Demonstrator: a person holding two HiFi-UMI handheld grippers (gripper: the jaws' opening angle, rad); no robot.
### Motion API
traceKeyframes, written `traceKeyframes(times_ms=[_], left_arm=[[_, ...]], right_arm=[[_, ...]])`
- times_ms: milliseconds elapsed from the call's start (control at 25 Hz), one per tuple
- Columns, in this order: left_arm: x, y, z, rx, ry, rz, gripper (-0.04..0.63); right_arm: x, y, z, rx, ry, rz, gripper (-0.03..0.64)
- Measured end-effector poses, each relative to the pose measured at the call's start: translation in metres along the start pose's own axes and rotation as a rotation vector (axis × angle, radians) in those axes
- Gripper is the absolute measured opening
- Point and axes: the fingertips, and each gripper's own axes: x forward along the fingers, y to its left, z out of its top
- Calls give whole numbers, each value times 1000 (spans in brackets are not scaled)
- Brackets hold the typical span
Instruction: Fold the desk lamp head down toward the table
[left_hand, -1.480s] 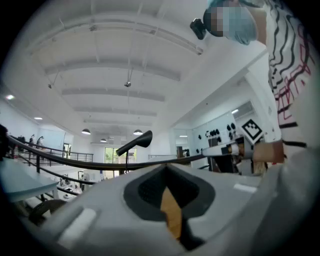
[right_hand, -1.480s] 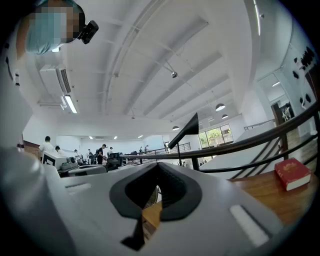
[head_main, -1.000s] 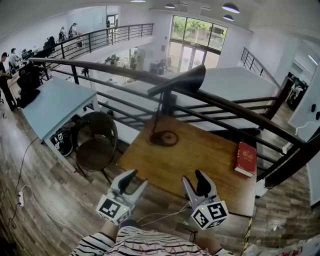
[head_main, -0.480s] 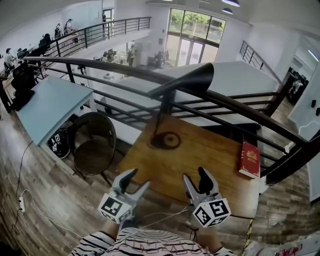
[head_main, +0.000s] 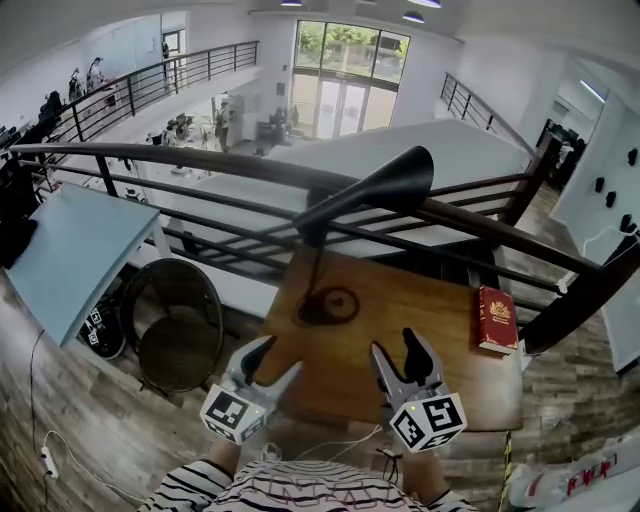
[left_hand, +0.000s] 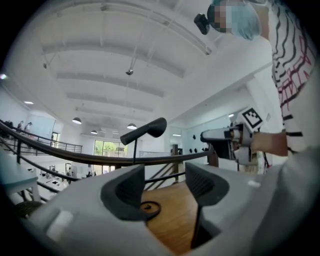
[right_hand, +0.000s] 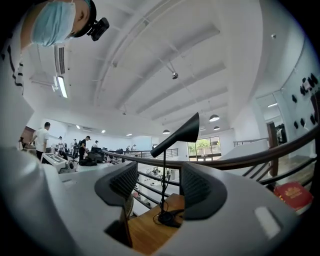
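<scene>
- A black desk lamp (head_main: 340, 208) stands at the far side of a wooden table (head_main: 430, 330) beside a balcony railing (head_main: 200, 165). Its round base (head_main: 328, 306) sits flat on the wood, and its cone-shaped lamp head (head_main: 390, 183) is raised, slanting up to the right. The fold toward the table is not yet begun.
- The person holds the left gripper (head_main: 278, 357) and the right gripper (head_main: 394, 343) side by side and level over the table's near edge, both aimed at the lamp. The stance appears to line up a two-handed reach, with one tool likely to steady the base while the other presses the head down.
- Both sets of jaws stand released with nothing between them, and each gripper view shows only the distant lamp through the gap. Both have just been opening, the right one wide, seemingly in readiness for the broad shade.
- A red book (head_main: 496, 319) lies well apart at the table's right edge, out of the way of the reach.
- Compared with a second ago, the table and lamp loom larger and sit more centrally in the head view.
- The grippers reach further over the wood, while the round chair (head_main: 175, 330) and the pale blue table (head_main: 70, 255) have slid toward the left edge.
- The lamp head keeps the same raised tilt, and the book has not shifted.
</scene>
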Motion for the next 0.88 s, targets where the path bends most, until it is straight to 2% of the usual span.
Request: traceKeyframes(times_ms=[200, 440, 640, 880], left_arm=[[0, 50, -1, 11, 2, -57, 249], [-6, 90, -4, 17, 1, -117, 249], [4, 122, -12, -6, -5, -104, 249], [39, 147, -15, 7, -4, -93, 249]], right_arm=[[37, 7, 13, -34, -35, -89, 259], [63, 15, 26, -89, -51, -162, 253], [87, 7, 37, -141, -47, -182, 249], [124, -29, 60, -203, -81, -180, 247]])
